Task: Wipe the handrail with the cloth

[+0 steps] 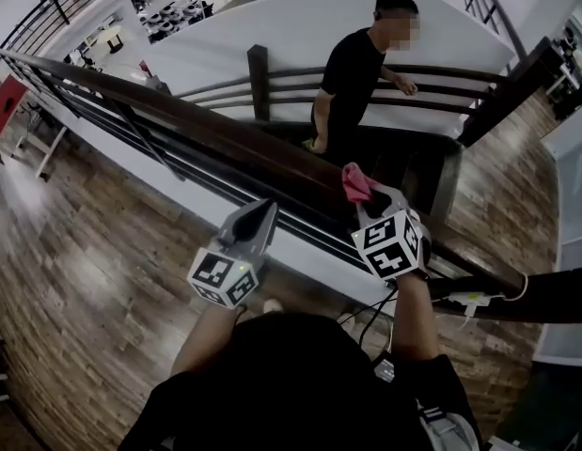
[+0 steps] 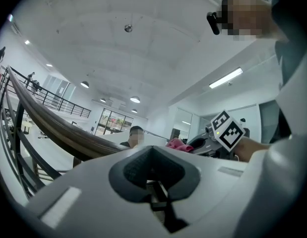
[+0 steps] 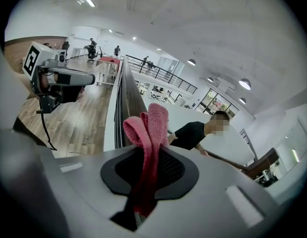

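Head view: we hold the pink knitted cloth [image 1: 354, 182] in the right gripper [image 1: 373, 198] at the dark wooden handrail [image 1: 206, 134], presumably staged for wiping. Left gripper view: left gripper [image 2: 153, 181] jaws together, empty, idle. Right gripper view: jaws clamped on cloth.

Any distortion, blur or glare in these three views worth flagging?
Head view: wood floor smears toward the left edge, lower corners darken. Left gripper view: round black vignette, fisheye bows the handrail. Right gripper view: same vignette; pink cloth sharp up close.
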Demonstrator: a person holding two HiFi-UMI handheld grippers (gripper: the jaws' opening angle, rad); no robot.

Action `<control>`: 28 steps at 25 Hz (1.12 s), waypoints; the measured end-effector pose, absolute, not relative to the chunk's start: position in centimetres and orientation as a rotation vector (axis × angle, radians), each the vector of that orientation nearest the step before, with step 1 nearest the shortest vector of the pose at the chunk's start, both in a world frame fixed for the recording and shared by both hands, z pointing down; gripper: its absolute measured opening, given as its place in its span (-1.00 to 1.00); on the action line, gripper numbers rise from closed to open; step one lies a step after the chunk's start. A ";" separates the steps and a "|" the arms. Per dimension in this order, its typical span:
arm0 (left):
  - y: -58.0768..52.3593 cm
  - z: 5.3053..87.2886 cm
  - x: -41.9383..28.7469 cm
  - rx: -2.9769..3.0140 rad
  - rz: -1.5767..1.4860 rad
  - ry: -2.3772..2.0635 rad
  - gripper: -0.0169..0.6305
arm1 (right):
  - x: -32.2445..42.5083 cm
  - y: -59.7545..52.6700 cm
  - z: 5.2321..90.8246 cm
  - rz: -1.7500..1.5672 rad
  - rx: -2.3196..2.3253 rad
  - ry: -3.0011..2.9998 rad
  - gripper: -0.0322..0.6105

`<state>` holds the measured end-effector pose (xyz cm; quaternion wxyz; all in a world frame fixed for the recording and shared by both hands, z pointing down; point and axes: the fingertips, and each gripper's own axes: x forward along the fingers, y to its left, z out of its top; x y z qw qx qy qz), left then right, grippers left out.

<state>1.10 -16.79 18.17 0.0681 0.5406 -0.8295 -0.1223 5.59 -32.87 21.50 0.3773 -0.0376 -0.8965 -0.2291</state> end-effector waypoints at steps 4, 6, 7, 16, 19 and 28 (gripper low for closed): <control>-14.6 18.7 -0.5 1.610 -0.343 -2.502 -0.95 | 3.6 -31.9 21.5 -0.597 -0.072 -2.300 -0.74; -13.2 18.8 -1.4 1.592 -0.328 -2.519 -0.95 | 2.8 -31.4 21.5 -0.604 -0.069 -2.305 -0.74; -12.6 18.8 -1.8 1.579 -0.326 -2.531 -0.95 | 2.4 -31.1 21.6 -0.606 -0.071 -2.307 -0.74; -8.2 18.3 -4.2 1.469 -0.380 -2.610 -0.95 | -2.0 -27.4 21.9 -0.640 -0.176 -2.305 -0.74; -7.6 18.1 -4.6 1.454 -0.392 -2.621 -0.95 | -3.1 -26.5 22.2 -0.640 -0.197 -2.294 -0.73; -6.7 18.2 -7.9 1.448 -0.381 -2.614 -0.95 | -6.7 -23.8 21.9 -0.660 -0.244 -2.282 -0.73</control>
